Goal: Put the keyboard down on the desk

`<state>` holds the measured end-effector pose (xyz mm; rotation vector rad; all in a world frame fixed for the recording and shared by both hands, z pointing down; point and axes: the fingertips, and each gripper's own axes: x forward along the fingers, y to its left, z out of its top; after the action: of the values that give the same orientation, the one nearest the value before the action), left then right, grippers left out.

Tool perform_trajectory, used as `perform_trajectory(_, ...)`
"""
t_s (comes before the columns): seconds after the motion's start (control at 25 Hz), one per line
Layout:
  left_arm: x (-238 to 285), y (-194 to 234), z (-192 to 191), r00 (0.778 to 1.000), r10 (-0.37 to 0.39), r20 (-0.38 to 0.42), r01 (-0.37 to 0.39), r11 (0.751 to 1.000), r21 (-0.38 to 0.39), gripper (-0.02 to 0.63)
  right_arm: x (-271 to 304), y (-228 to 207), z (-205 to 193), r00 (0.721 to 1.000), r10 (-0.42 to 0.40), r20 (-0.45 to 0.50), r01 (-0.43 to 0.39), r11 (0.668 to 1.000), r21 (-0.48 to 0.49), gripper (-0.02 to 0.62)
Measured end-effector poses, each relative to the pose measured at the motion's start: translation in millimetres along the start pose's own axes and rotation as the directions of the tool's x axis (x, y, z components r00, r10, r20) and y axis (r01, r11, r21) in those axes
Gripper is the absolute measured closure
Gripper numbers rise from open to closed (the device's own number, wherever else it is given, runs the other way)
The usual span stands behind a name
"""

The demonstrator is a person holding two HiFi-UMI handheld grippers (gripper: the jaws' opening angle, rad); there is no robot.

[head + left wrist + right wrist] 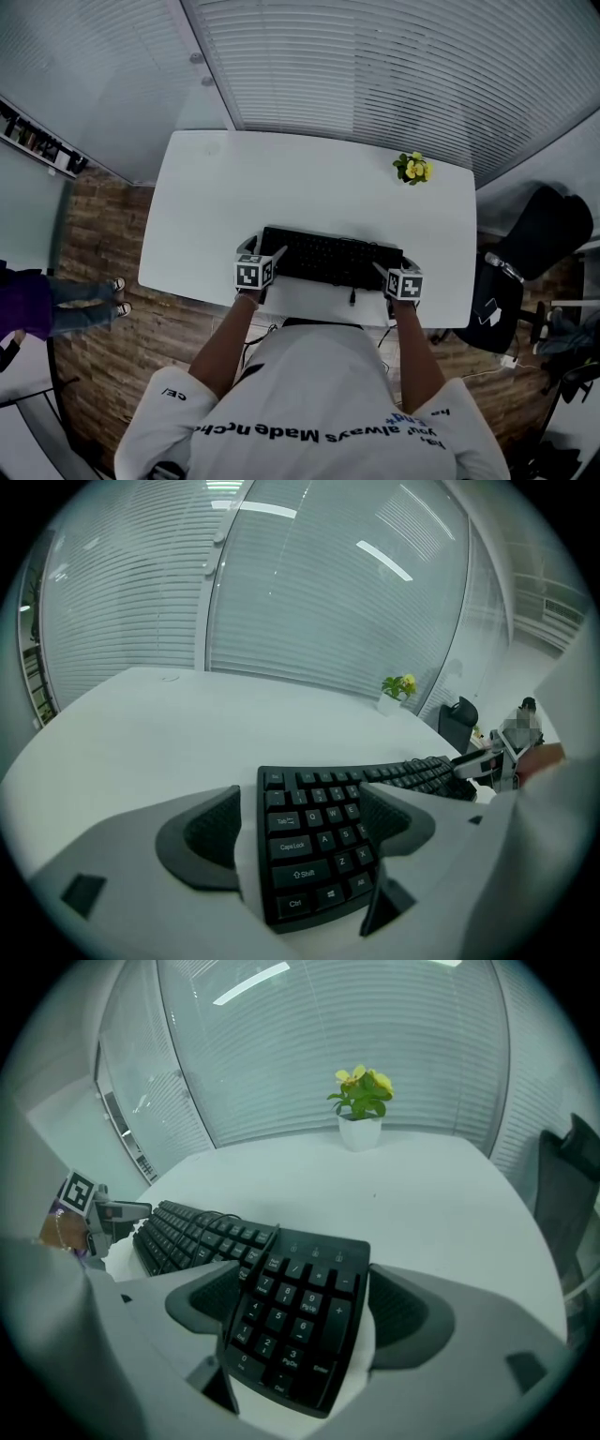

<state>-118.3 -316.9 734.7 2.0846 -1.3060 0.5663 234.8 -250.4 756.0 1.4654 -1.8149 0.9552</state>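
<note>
A black keyboard (328,258) lies flat near the front edge of the white desk (309,178). My left gripper (264,251) is at its left end. In the left gripper view the Ctrl and Shift end of the keyboard (319,832) sits between the jaws of the left gripper (300,822), with bare desk showing between the left pad (211,832) and the keyboard's edge. My right gripper (394,267) is at the right end. The number pad of the keyboard (291,1316) lies between the wide jaws of the right gripper (302,1307), and a white gap shows beside the right pad (398,1312).
A small pot of yellow flowers (413,169) stands at the desk's far right. The keyboard's cable (352,298) hangs over the front edge. A black chair (548,230) is to the right of the desk. Someone's legs (84,300) show at the left.
</note>
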Motion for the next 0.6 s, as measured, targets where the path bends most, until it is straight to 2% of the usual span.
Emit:
perform_trajectory(0.12,-8.2,-6.4,10.1,0.999,-0.016,0.032,0.015,1.0,0.013,0.201,-10.6,-3.0,10.3,0.998,-0.013,0.061,0.014,1.0,-0.019,0.195)
perform_trajectory(0.24,-16.3,-18.2,21.5,0.996,-0.05,0.075,0.047,0.998,0.033,0.202,-19.8,1.3,19.0,0.992,0.018,0.125,-0.011,0.998,-0.054,0.276)
perform_trajectory(0.4,-27.5,-36.5,41.0,0.987,-0.1,0.13,0.095,0.994,0.047,0.21,-41.2,16.7,40.4,0.979,0.051,0.198,-0.028,0.993,-0.115,0.336)
perform_trajectory(0.6,-50.6,-59.1,70.4,0.968,-0.142,0.205,0.125,0.988,0.092,0.306,-71.0,40.1,69.6,0.955,0.094,0.28,-0.046,0.984,-0.173,0.41)
